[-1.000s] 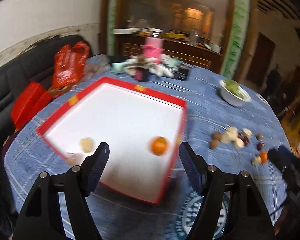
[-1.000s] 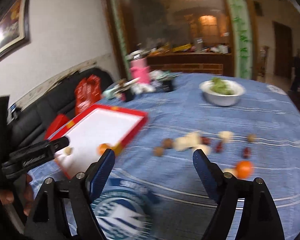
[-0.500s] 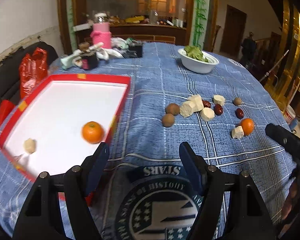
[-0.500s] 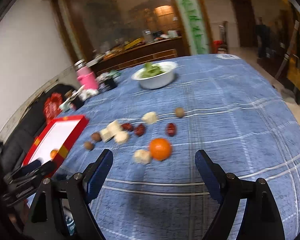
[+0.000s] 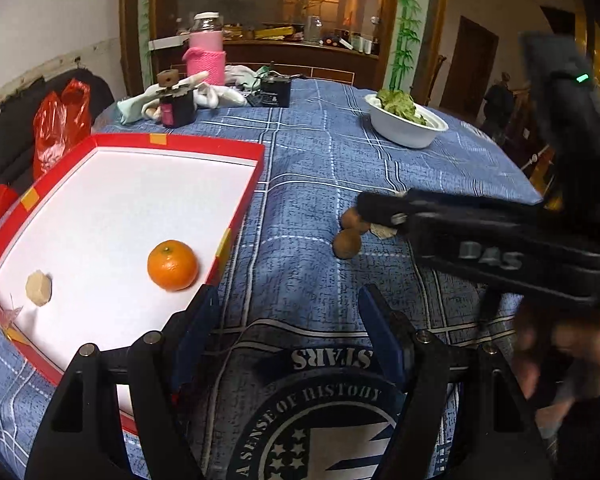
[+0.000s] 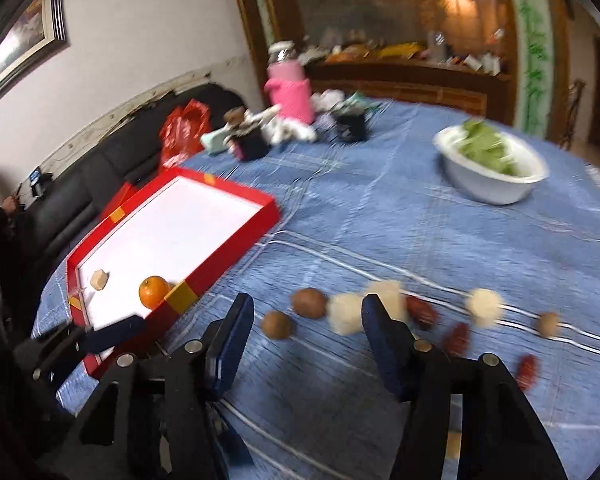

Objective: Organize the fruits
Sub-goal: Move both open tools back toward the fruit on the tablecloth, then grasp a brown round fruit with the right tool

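Our right hand-held gripper [image 6: 304, 336] has swung from the loose orange toward the brown fruits [image 6: 309, 303], jaws closing, empty; the left hand-held gripper [image 5: 288, 332] waits open.

The left claw [image 5: 288, 332] is pointing down at a slant, its jaws standing apart with nothing between them. The right claw [image 6: 306, 336] is tilting down likewise, its jaws closing on nothing, a blurred hand [image 5: 556, 344] gripping it.
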Demonstrator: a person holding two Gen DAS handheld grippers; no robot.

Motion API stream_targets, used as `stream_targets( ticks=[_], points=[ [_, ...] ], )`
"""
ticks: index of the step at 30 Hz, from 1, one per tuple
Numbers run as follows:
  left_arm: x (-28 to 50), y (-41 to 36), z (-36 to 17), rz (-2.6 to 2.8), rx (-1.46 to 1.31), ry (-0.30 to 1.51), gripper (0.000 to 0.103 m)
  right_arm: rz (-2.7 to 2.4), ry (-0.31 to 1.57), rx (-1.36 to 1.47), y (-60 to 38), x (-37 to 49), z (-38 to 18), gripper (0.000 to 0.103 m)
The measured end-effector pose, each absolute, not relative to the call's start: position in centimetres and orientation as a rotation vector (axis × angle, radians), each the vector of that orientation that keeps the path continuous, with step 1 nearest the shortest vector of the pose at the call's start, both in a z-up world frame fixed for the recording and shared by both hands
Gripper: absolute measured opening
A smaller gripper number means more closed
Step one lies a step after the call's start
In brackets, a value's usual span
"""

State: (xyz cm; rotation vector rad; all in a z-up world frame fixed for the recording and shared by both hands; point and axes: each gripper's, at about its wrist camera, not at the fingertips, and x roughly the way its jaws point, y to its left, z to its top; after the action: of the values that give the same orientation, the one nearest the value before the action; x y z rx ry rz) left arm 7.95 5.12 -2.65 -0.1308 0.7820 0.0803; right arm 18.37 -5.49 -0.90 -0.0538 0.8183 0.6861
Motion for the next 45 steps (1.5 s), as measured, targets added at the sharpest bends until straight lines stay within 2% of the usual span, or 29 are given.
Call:
stream_targets(
  ticks=[7,12,13,20,27,28,29,34,42,45],
  points=[
    [8.3,5.9,-2.9,0.049,-0.179,0.791,0.072,0.719,0.9,0.015,-3.5,20.1,-3.6,0.056],
    [8.8,6.3,-3.2,0.03,-0.201,0.808,0.072,0.683,0.901,0.09,-4.1,21.3,-3.5,0.045],
    [8.8,6.3,-3.2,0.028,-0.205,0.808,0.072,0.661,0.899,0.061,-3.9,21.4,-3.4,0.041],
    [8.7,6.2,-3.2,0.026,-0.208,0.807,0.072,0.545,0.869,-0.175,-1.3,20.2,-3.7,0.03],
    [8.6,6.4,-3.1,0.013,-0.216,0.811,0.072,0.519,0.94,-0.248,-0.2,21.0,-3.5,0.03],
    [8.5,6.5,-3.0,0.009,-0.218,0.811,0.072,0.534,0.976,-0.212,-0.5,21.0,-3.6,0.035],
    [8.5,6.5,-3.0,0.008,-0.221,0.808,0.072,0.557,1.043,-0.189,-0.7,21.2,-4.2,0.045],
    [8.4,6.7,-3.1,-0.003,-0.225,0.81,0.072,0.555,0.945,-0.12,-1.8,20.3,-4.7,0.04],
    [8.4,6.8,-3.1,-0.001,-0.228,0.807,0.072,0.549,0.922,-0.08,-2.1,20.7,-4.3,0.048],
    [8.4,6.8,-3.1,-0.001,-0.226,0.806,0.072,0.538,0.926,-0.06,-2.2,21.2,-4.4,0.043]
  ],
)
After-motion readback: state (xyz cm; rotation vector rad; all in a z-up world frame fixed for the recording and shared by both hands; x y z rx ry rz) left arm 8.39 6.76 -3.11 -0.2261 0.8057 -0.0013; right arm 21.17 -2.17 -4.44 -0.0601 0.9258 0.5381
